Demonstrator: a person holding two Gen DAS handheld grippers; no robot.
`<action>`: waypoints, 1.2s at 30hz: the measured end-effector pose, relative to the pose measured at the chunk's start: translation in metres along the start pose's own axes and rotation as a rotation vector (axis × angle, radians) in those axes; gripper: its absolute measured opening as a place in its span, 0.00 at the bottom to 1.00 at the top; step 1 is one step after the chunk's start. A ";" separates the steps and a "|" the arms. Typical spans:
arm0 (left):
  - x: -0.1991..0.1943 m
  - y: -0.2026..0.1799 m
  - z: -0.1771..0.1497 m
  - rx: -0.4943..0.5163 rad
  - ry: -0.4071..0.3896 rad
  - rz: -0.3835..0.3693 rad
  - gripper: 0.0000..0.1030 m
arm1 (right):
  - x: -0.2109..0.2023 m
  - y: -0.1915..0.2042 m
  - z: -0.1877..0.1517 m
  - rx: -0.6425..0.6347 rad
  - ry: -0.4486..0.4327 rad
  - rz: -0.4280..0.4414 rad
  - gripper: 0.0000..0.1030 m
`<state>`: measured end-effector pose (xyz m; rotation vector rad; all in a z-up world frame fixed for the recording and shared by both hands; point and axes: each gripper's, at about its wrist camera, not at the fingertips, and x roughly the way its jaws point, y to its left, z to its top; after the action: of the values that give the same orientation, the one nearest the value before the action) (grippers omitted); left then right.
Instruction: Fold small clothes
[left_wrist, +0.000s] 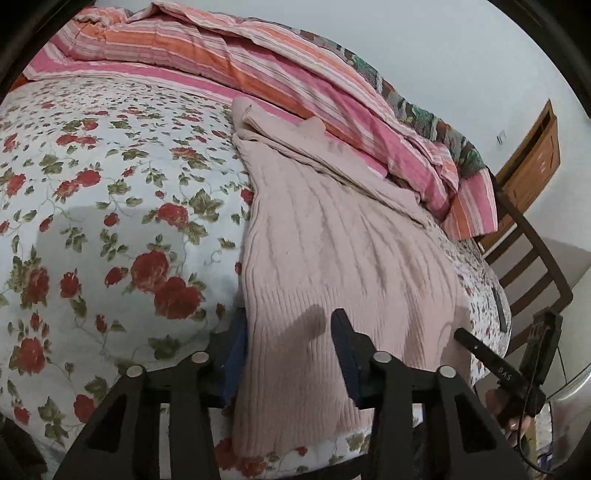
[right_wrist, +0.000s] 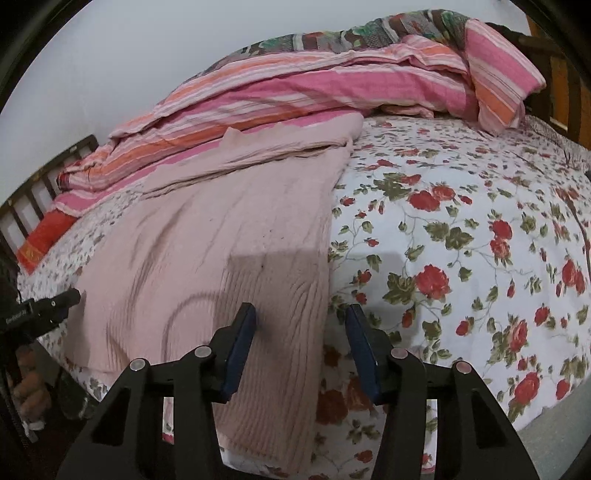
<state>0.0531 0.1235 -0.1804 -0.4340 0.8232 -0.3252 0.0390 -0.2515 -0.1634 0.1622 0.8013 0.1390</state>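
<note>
The pink knit garment (left_wrist: 332, 236) lies flat on the floral bedspread (left_wrist: 92, 184), its hem at the near bed edge. The left gripper (left_wrist: 288, 332) and the right gripper (right_wrist: 301, 325) each straddle a hem corner, jaws partly open, nothing clamped yet. A shallow bite may catch only one layer, or the bedspread too. Open room is on both sides; the striped quilt (right_wrist: 295, 85) crowds the far end.

Pink ribbed garment (right_wrist: 221, 236) flat on floral bedspread (right_wrist: 461, 229), its right edge between parted right gripper (right_wrist: 301, 321) jaws.
</note>
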 end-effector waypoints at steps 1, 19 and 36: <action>-0.001 0.000 -0.002 0.001 0.006 -0.005 0.35 | -0.001 0.002 -0.004 -0.013 0.013 0.013 0.46; -0.027 -0.005 -0.031 -0.052 -0.021 -0.068 0.06 | -0.021 0.008 -0.027 0.018 0.022 0.071 0.05; -0.081 -0.017 0.011 -0.078 -0.133 -0.128 0.06 | -0.073 0.001 0.011 0.081 -0.080 0.143 0.04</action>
<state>0.0081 0.1473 -0.1140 -0.5763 0.6817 -0.3795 -0.0034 -0.2654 -0.1042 0.3001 0.7155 0.2333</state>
